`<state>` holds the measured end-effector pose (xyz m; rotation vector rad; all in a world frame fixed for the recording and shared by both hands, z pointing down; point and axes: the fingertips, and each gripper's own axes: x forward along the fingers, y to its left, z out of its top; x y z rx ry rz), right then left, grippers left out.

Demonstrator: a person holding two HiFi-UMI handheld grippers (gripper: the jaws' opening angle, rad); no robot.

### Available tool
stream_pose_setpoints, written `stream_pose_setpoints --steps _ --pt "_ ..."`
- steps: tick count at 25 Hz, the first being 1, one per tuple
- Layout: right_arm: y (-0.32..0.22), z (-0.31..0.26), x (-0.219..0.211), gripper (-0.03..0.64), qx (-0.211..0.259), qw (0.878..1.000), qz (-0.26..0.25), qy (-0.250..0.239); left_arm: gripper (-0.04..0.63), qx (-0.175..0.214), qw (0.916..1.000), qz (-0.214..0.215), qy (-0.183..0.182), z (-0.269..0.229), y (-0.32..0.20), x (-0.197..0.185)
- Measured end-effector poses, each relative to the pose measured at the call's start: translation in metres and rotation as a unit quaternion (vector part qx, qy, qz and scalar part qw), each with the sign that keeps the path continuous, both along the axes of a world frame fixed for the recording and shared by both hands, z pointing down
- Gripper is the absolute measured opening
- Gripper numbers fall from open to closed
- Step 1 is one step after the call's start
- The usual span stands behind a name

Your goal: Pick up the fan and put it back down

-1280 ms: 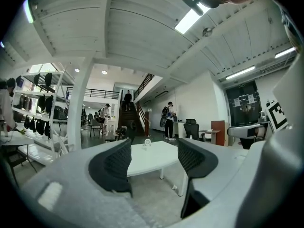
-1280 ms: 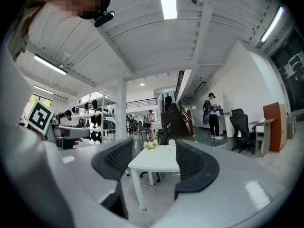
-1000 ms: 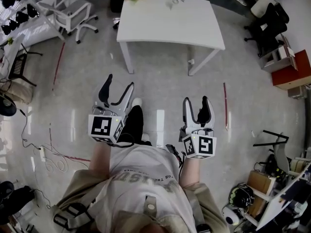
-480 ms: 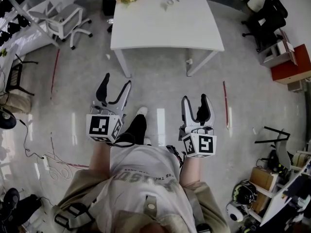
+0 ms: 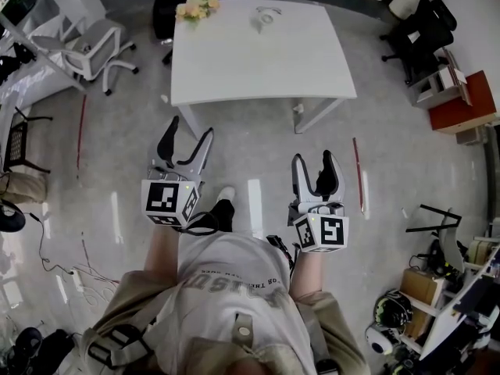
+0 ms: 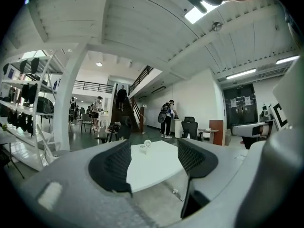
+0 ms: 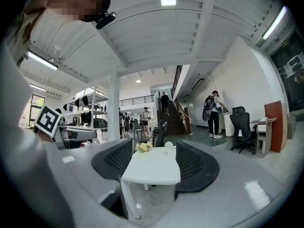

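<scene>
Facing the table [image 5: 258,61], I held my left claw [image 5: 191,127] and right claw [image 5: 314,158] short of its near edge, both with jaws apart and empty. The fan [image 5: 266,18] stood by the table's far edge, flowers [image 5: 197,6] at its far left corner.

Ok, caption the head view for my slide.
Person facing a white table with a small fan and flowers, left gripper and right gripper open and empty.

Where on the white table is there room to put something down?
The whole near half and right side of the white table are bare. Only the far edge is taken: flowers at its left corner, the small fan beside them.
</scene>
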<state>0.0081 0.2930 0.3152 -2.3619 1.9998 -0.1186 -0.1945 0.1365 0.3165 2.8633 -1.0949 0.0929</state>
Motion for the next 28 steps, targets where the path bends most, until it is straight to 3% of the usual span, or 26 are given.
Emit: stream_pose_setpoints --steps 15,28 --pt "-0.116 0.002 0.033 0.268 -0.004 1.0 0.02 -0.013 0.319 0.0 0.9996 0.03 -0.003 -0.001 -0.128 0.042" --pt "-0.155 0.035 0.063 0.268 -0.038 0.999 0.01 -0.029 0.321 -0.03 0.9987 0.034 -0.024 0.034 -0.159 0.08"
